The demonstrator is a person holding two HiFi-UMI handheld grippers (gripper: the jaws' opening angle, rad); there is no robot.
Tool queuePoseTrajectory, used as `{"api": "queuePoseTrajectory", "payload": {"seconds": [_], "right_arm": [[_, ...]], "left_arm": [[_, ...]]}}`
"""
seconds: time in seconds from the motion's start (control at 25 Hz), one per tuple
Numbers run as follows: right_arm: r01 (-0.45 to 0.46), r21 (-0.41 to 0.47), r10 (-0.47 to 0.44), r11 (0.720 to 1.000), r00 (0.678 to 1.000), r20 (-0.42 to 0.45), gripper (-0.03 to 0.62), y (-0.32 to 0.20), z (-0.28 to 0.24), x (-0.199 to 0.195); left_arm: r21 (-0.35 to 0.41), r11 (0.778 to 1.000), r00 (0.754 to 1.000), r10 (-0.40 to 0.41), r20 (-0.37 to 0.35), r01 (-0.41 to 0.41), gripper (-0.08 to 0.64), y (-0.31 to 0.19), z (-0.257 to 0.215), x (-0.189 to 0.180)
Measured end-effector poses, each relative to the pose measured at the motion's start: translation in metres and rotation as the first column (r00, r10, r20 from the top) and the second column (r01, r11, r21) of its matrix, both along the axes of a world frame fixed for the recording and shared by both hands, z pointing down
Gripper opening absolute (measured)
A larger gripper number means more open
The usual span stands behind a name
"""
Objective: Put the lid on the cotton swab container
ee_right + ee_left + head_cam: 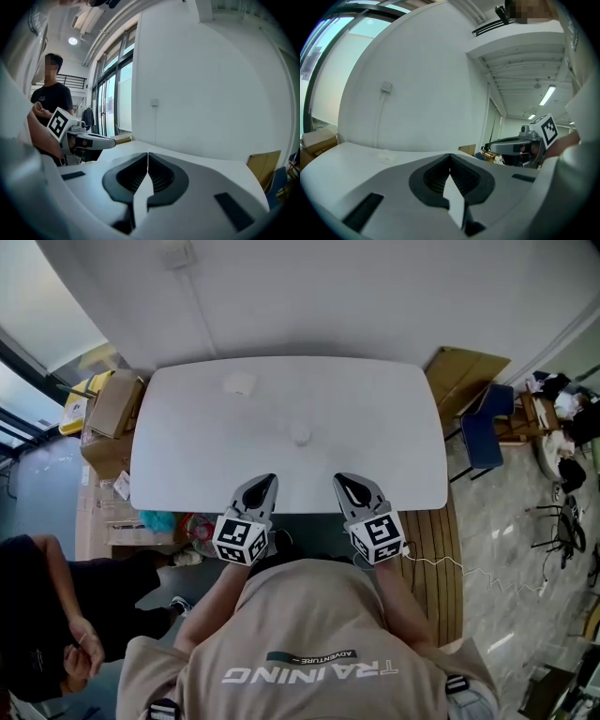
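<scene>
On the white table (187, 465) a small round pale item (300, 435) sits near the middle; it is too small to tell whether it is the container. A flat white piece (240, 383) lies toward the far left and shows as a low white shape (386, 158) in the left gripper view. My left gripper (269, 480) hovers at the table's near edge with its jaws shut (450, 157) and nothing in them. Beside it, my right gripper (340, 479) is likewise shut (148, 154) and empty. Both are well short of the two items.
Cardboard boxes (112, 409) stand left of the table. A person in black (47, 606) stands at the lower left. To the right are a blue chair (483, 432), a wooden board (459, 371) and a cable on the floor (469, 573).
</scene>
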State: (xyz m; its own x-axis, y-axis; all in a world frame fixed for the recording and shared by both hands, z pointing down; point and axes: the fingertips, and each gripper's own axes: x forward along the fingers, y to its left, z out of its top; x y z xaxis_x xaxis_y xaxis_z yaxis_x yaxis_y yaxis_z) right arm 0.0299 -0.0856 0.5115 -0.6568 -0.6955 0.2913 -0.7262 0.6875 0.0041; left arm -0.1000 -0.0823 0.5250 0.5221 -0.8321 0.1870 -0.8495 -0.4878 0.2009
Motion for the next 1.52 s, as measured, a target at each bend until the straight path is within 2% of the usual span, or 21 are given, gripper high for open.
{"api": "queuePoseTrajectory", "payload": {"seconds": [0.32, 0.64, 0.76, 1.08, 1.24, 1.52], "right_arm": [[-0.015, -0.029, 0.015, 0.999, 1.000, -0.012, 0.018, -0.025, 0.011, -0.021], [0.021, -0.052, -0.023, 0.998, 0.999, -0.044, 0.018, -0.053, 0.031, -0.016], [0.034, -0.106, -0.039, 0.994, 0.998, -0.051, 0.018, -0.070, 0.049, -0.004], [0.109, -0.213, -0.137, 0.971, 0.983, -0.122, 0.018, -0.119, 0.108, 0.004], [0.121, -0.276, -0.177, 0.953, 0.966, -0.189, 0.018, -0.139, 0.144, 0.001], [0.118, -0.400, -0.228, 0.909, 0.944, -0.240, 0.018, -0.158, 0.191, -0.010]], "left_arm": [[-0.028, 0.999, 0.999, 0.042, 0.002, -0.042, 0.012, -0.028, 0.015, -0.016], [-0.062, 0.998, 1.000, 0.006, 0.020, -0.005, 0.012, -0.058, 0.032, -0.018], [-0.080, 0.997, 0.999, -0.016, 0.041, 0.019, 0.012, -0.071, 0.035, -0.012], [-0.138, 0.984, 0.990, -0.103, 0.097, 0.116, 0.012, -0.130, 0.074, -0.033], [-0.207, 0.973, 0.992, -0.081, 0.100, 0.100, 0.013, -0.160, 0.109, -0.037], [-0.296, 0.952, 0.994, -0.049, 0.093, 0.075, 0.012, -0.195, 0.148, -0.033]]}}
